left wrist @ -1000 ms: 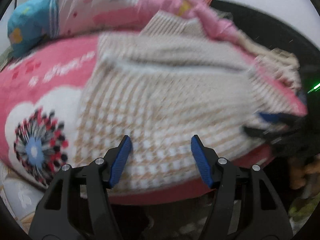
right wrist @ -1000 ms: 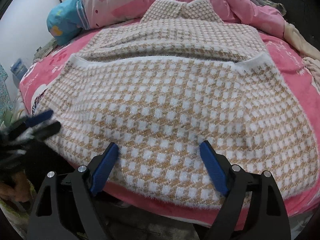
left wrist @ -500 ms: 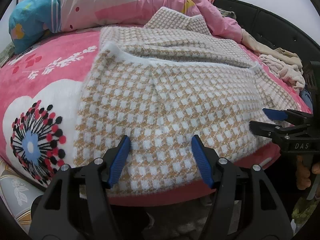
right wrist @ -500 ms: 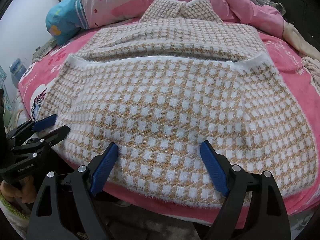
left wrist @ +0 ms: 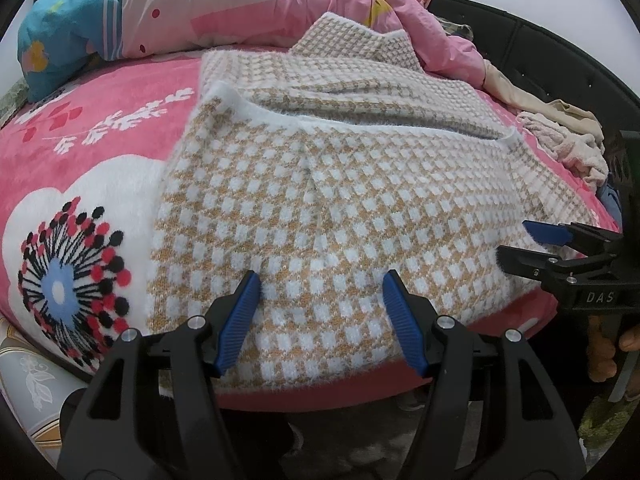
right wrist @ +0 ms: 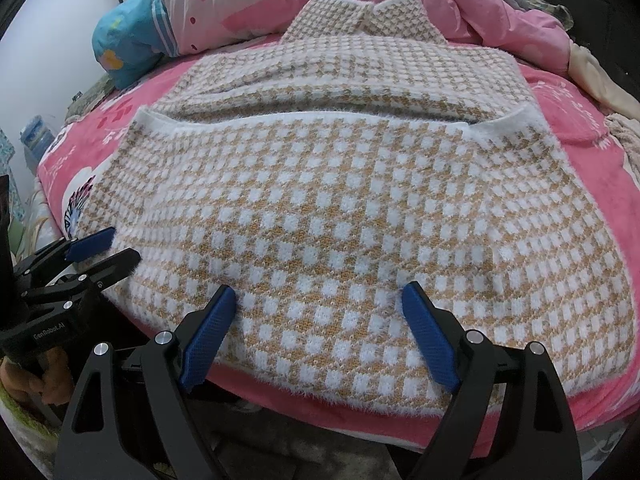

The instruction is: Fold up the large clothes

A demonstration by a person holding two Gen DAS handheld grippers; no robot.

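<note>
A fuzzy tan-and-white checked sweater [left wrist: 340, 200] lies flat on the pink bed, collar at the far end, its lower part folded up over the body. It fills the right wrist view [right wrist: 340, 208] too. My left gripper [left wrist: 320, 284] is open, its blue pads over the sweater's near hem at the bed's front edge. My right gripper [right wrist: 318, 292] is open over the same hem further right. Each gripper shows in the other's view: the right one [left wrist: 520, 246] at the sweater's right edge, the left one [right wrist: 108, 248] at its left edge.
The pink blanket [left wrist: 80, 152] with a flower print covers the bed. A pink and blue quilt [left wrist: 180, 8] is bunched along the far side. Beige clothes [left wrist: 560, 140] lie at the right, by a black headboard [left wrist: 540, 48]. The floor lies below the bed's front edge.
The left wrist view has steadied from a blurred swing and both grippers have edged slightly closer to the near hem. Both stay open.
</note>
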